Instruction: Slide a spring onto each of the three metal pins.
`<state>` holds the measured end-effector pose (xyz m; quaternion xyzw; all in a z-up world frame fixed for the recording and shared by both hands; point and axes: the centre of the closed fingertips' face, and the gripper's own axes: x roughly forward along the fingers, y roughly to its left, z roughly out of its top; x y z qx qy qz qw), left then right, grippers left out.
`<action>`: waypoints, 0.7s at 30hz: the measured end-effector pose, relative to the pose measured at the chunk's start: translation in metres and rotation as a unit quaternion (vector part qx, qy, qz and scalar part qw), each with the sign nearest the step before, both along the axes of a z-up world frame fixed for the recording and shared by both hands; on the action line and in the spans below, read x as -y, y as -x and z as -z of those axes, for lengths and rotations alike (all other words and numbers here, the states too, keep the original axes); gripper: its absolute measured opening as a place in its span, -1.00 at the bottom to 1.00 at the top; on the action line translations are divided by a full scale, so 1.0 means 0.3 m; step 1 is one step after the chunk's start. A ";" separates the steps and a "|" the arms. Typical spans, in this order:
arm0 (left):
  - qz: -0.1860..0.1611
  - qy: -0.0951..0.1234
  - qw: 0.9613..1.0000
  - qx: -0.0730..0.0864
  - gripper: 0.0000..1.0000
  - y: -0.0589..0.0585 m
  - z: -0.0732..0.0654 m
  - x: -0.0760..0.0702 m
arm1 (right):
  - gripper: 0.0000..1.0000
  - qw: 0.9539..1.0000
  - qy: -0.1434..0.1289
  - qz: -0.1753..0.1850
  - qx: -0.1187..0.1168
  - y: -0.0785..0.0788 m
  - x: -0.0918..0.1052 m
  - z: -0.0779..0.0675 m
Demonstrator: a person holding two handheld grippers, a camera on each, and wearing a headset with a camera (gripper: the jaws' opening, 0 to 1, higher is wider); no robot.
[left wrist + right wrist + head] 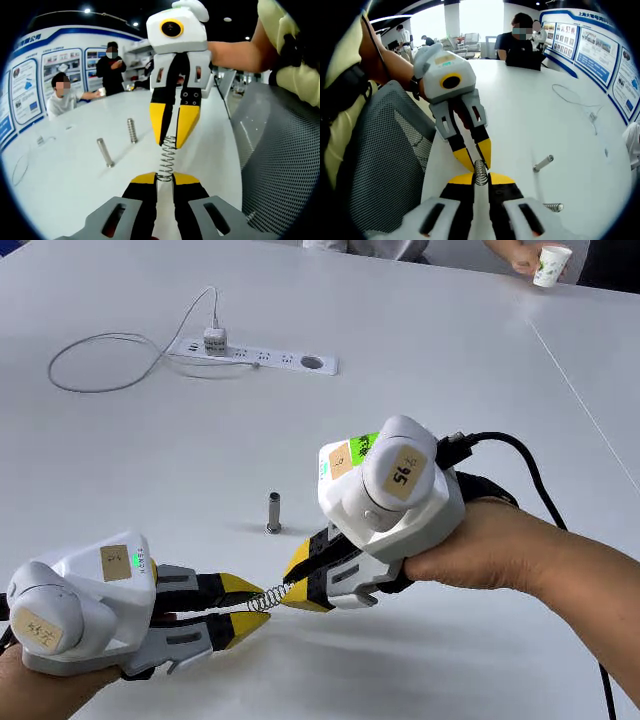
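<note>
Left tongs [258,604] and right tongs [292,590] both clamp one spring [270,597], so pulling apart could overstretch it or fling it away.

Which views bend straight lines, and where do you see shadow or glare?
Head view: lines are straight, with a faint shadow beside the metal pin. Left gripper view: fisheye curves the table edge; spring sharp. Right gripper view: same curving, windows washed out.

**Where the parts stand**

A thin steel coil spring [268,597] hangs stretched in mid-air, one end pinched by the left gripper [248,610], the other by the right gripper [292,587]. A bare metal pin [105,152] stands upright (wider base down). Near it, a second pin [132,130] is wrapped in coils.
</note>
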<state>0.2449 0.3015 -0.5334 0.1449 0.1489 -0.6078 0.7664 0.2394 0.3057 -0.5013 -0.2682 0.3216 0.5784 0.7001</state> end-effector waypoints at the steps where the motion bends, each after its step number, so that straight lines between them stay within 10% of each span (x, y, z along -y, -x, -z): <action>1: 0.000 -0.001 1.000 0.001 -0.78 0.001 -0.002 0.000 | -0.77 1.000 -0.004 0.001 0.002 -0.002 -0.006 -0.007; 21: -0.005 0.018 1.000 0.002 -0.78 0.002 -0.035 0.019 | -0.77 0.999 -0.044 -0.009 0.031 -0.008 -0.096 -0.068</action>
